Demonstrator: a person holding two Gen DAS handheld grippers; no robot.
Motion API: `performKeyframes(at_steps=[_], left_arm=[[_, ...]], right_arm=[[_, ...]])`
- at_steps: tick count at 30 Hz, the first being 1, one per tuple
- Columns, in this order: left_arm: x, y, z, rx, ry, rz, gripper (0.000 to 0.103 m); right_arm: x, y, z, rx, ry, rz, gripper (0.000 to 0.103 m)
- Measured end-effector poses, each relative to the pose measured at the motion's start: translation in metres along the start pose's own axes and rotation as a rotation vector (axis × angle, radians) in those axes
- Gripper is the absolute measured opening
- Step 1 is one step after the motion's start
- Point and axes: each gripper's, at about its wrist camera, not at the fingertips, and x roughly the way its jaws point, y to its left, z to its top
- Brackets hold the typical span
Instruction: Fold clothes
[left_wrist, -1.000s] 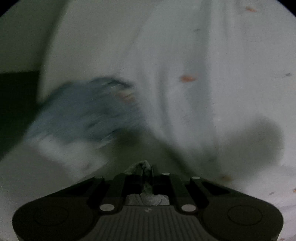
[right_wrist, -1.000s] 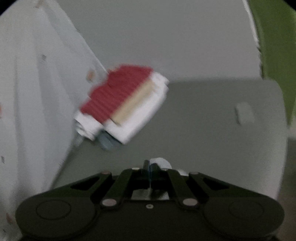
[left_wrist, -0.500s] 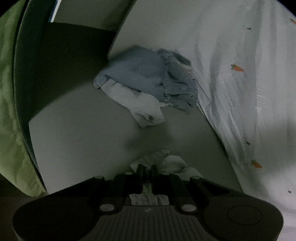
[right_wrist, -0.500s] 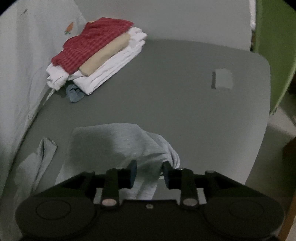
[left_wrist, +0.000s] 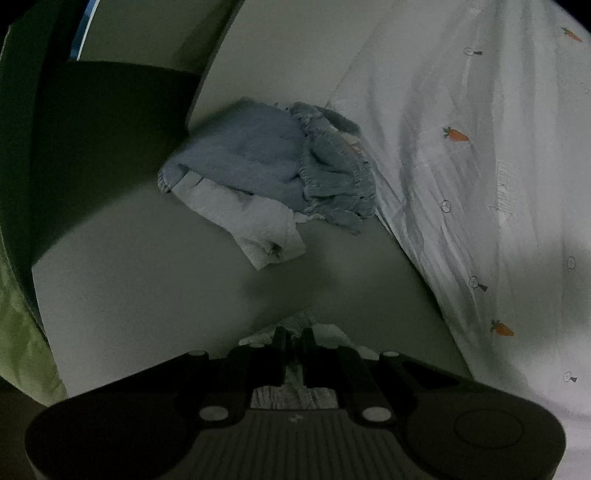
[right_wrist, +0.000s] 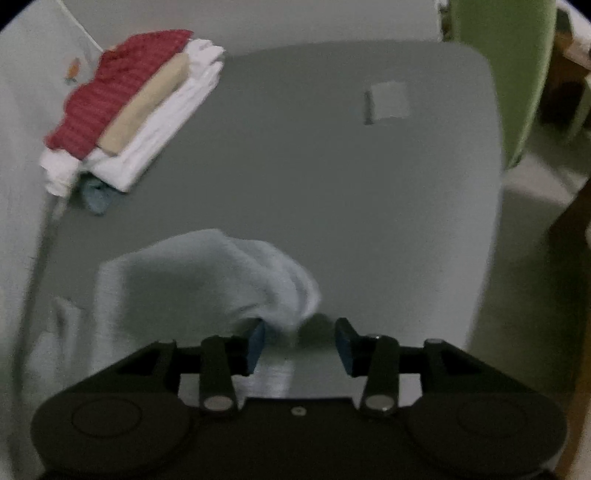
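Note:
A pale grey-white garment (right_wrist: 192, 273) lies crumpled on the grey table (right_wrist: 332, 184) just ahead of my right gripper (right_wrist: 299, 332), which is open with nothing between its blue pads. In the left wrist view my left gripper (left_wrist: 293, 338) is shut on a bunched edge of the pale garment (left_wrist: 328, 332), low over the table. A loose pile of blue and denim clothes over a white piece (left_wrist: 266, 170) lies ahead of it.
A folded stack with a red, a beige and white pieces (right_wrist: 129, 107) sits at the table's far left corner, a blue scrap beneath it. A white sheet with carrot print (left_wrist: 480, 184) hangs along one side. A green chair (right_wrist: 506, 66) stands beyond the far edge.
Both grippers came down from a blurred swing to the table. My right gripper let go of the pale garment and its jaws opened wide. The left stays shut on the cloth.

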Motion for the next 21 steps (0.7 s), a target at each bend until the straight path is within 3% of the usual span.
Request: performKeyframes(at_steps=[4,8,12,16,21], left_arm=[[0.004,0.008,-0.001,-0.055,0.018,0.003,0.008],[0.01,0.005,0.007,-0.094,0.02,-0.003,0.008],[0.03,-0.024,0.03,-0.063,0.016,-0.051,0.007],[0.063,-0.088,0.067,0.049,-0.046,-0.143,0.007],[0.068,-0.172,0.129,0.07,-0.172,-0.308,0.006]], right_arm=[[0.005,-0.005,-0.003,0.094,0.023,0.126,0.002],[-0.003,0.011,0.001,0.114,-0.027,0.168,0.001],[-0.008,0.071,0.025,0.078,-0.068,0.292,0.001],[-0.014,0.158,0.058,0.009,-0.123,0.448,0.001],[-0.048,0.254,0.102,-0.02,-0.262,0.648,0.001]])
